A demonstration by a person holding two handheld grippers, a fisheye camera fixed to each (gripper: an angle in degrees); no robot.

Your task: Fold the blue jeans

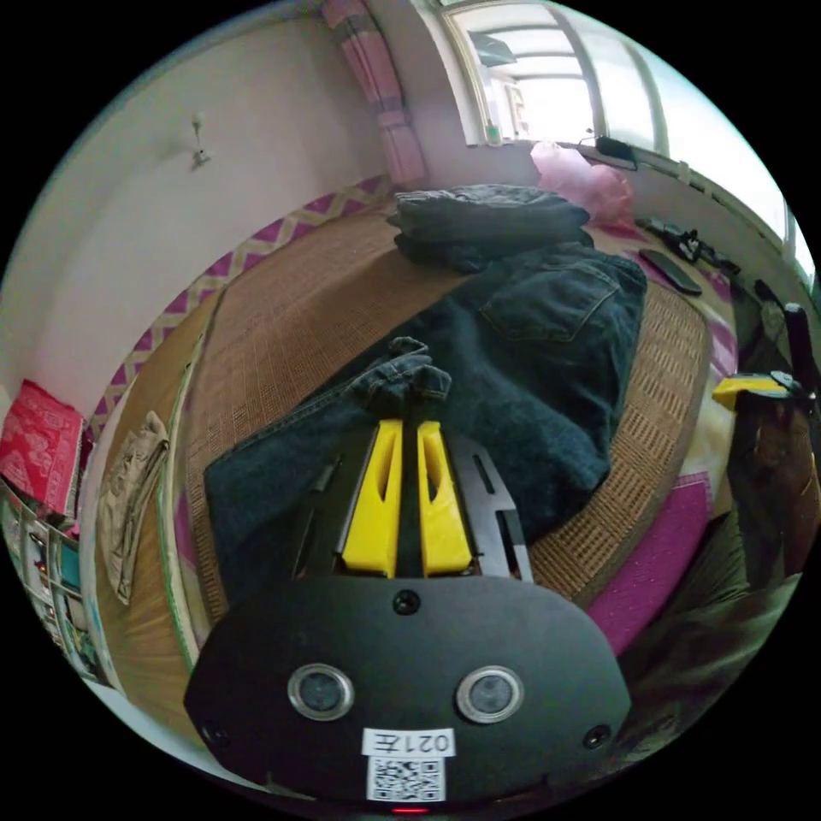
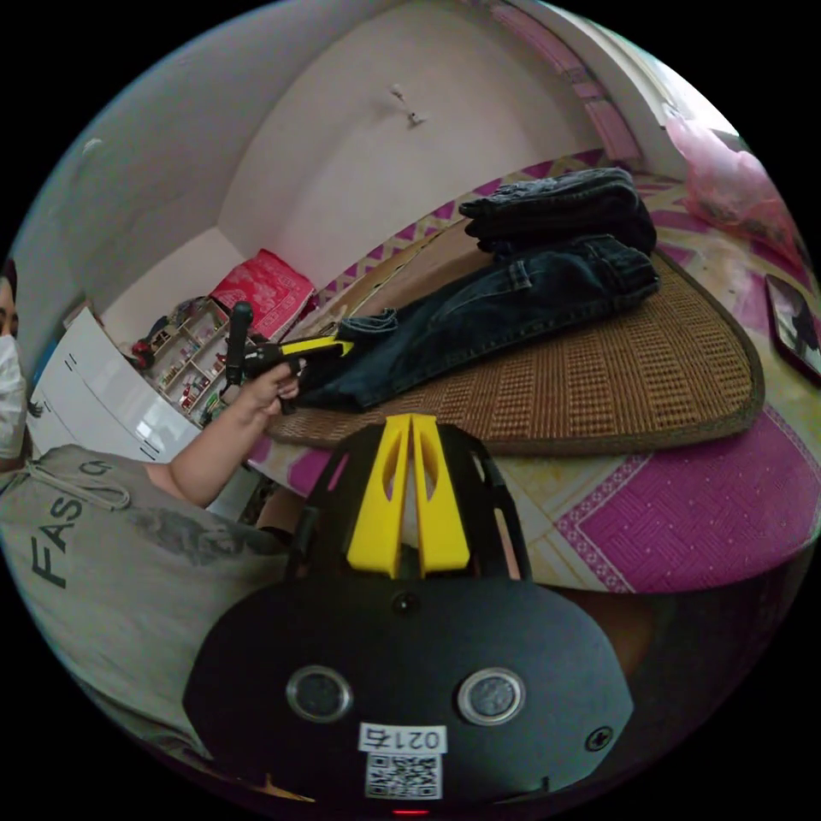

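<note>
Blue jeans (image 1: 522,359): lying lengthwise on a woven mat (image 1: 291,316) covering the bed (image 2: 684,513), waist end toward the window, back pocket facing up; the leg hems are bunching at the near end.

Left gripper (image 1: 409,410): its yellow fingers (image 1: 376,496) are clenching nearly together on a gathered hem of the jeans; the fabric is hiding the tips. In the right gripper view the same tool (image 2: 329,346) is showing in a person's hand (image 2: 269,389), tips touching the hem; whether cloth is sitting between them is hard to make out there.

Right gripper (image 2: 411,423): hanging off the bed's edge, fingers (image 2: 380,496) closing to a thin slit, grasping nothing.

Folded dark garments (image 1: 487,218): stacking at the far end of the mat, touching the jeans' waistband.

Pink bag (image 1: 581,180): sitting below the window, contents unclear.

Khaki garment (image 1: 128,487): lying beside the mat, partly cut off by the frame's curve.

Dark flat object (image 2: 791,329): resting on the bedspread, cropped at the edge.

Person's grey top (image 2: 94,556): showing at the left, lettering partly cut off.
</note>
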